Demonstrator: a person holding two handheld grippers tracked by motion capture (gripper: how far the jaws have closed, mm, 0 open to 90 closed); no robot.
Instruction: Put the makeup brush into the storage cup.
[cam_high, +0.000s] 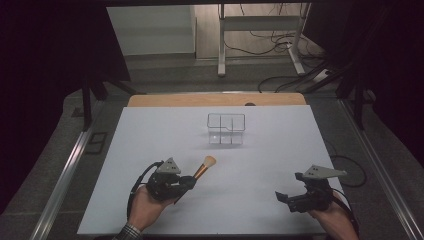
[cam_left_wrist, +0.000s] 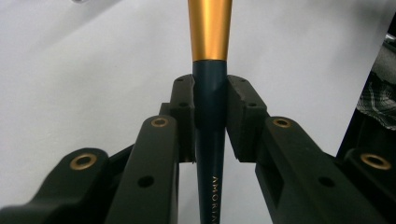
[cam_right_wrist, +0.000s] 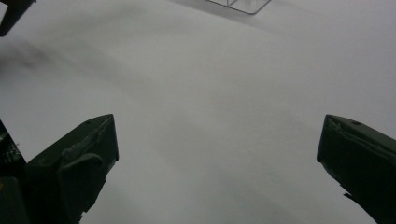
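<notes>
One step looks done, the left gripper clamping the makeup brush, while the clear organizer waits unfilled and the right gripper gapes wide, idle.

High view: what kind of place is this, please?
Probably a lab recording station: a white table between dark curtains, loose cables on the floor, and a handheld left gripper holding a makeup brush.

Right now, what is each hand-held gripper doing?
Left hand-held gripper: closed on the makeup brush.
Right hand-held gripper: open, holding nothing.
</notes>
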